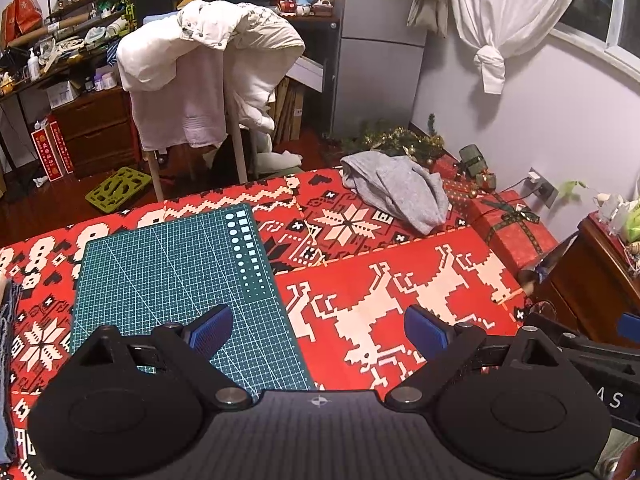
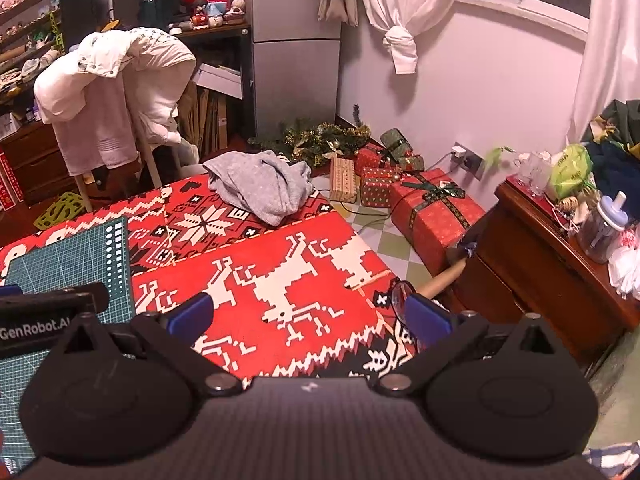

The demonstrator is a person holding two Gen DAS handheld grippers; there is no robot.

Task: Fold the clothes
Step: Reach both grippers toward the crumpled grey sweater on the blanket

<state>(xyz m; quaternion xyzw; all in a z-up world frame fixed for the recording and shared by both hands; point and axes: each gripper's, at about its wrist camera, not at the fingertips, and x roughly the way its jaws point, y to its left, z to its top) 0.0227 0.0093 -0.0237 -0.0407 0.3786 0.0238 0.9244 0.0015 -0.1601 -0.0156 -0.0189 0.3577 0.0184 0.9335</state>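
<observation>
Left wrist view: the left gripper [image 1: 318, 330] hangs above the desk [image 1: 460, 248], which is covered by a red cloth with white reindeer and snowflake patterns. Its jaws stand wide apart with nothing between them; the blue pads [image 1: 212, 330] are bare. Under the left jaw lies a green cutting mat [image 1: 172, 264], flat on the cloth. A crumpled grey garment [image 1: 400, 190] sits at the far end of the desk, well apart from the gripper. At the extreme left edge a strip of blue fabric [image 1: 6, 360] shows, possibly denim; too little is visible to confirm. Behind the desk a chair [image 1: 236, 140] carries a white jacket [image 1: 208, 52]. Part of the other gripper's black body enters at the right edge.

Right wrist view: the right gripper [image 2: 308, 314] is held over the near right part of the desk [image 2: 280, 240]. Its jaws are likewise spread wide and hold nothing. The grey garment [image 2: 262, 186] lies heaped at the far end of the desk, near its far edge, untouched by either gripper. The cutting mat [image 2: 68, 260] shows at left, with the left gripper's black body above it. A pair of spectacles [image 2: 400, 292] rests at the desk's right edge, just beside the right jaw. Wrapped gift boxes [image 2: 432, 208] stand on the floor beyond
</observation>
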